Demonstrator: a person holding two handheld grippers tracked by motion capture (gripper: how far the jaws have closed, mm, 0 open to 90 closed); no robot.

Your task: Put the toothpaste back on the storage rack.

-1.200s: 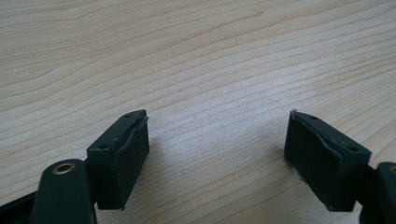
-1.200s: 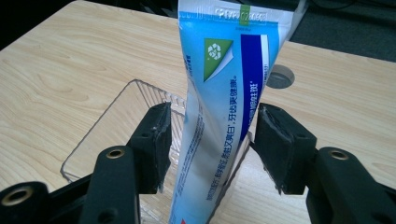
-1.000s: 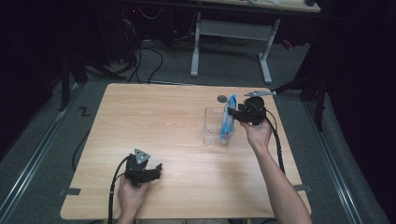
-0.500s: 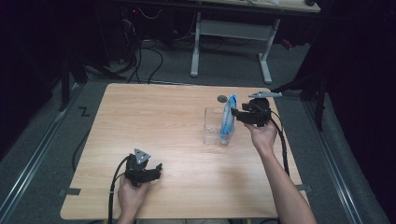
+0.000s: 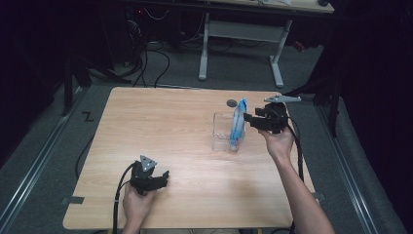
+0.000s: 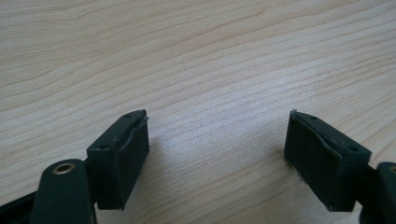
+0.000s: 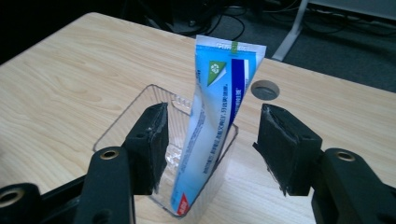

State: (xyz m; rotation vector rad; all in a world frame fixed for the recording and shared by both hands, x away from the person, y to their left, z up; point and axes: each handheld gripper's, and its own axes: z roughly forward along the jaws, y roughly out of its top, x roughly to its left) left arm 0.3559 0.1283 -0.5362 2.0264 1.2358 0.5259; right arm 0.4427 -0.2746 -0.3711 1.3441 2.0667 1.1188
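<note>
Between the pads of the right claw (image 7: pixel 210 149), seen from its own camera, a blue-and-white tube (image 7: pixel 215 121) stands upright, leaning a bit, in a clear plastic box (image 7: pixel 140 105). Pads sit apart on either side of the tube, not touching it; jaws have just been opening, tube loose between them. Tube's flat crimped end is up, red-tipped end down at the box bottom, against the box's near wall. From the high view, right claw (image 5: pixel 251 118) is held level just beside the tube (image 5: pixel 238 124), the box (image 5: pixel 221 131) past the tube. Small grey hole (image 7: pixel 265 89) in the tabletop (image 7: pixel 60 79) lies beyond the tube, just off it. Left claw (image 5: pixel 163 178) rests low on the tabletop (image 5: pixel 160 126) well apart from the box, jaws wide, bare wood between its pads (image 6: pixel 130 154), holding nothing. A hand (image 5: pixel 278 144) grips the right claw from behind.
</note>
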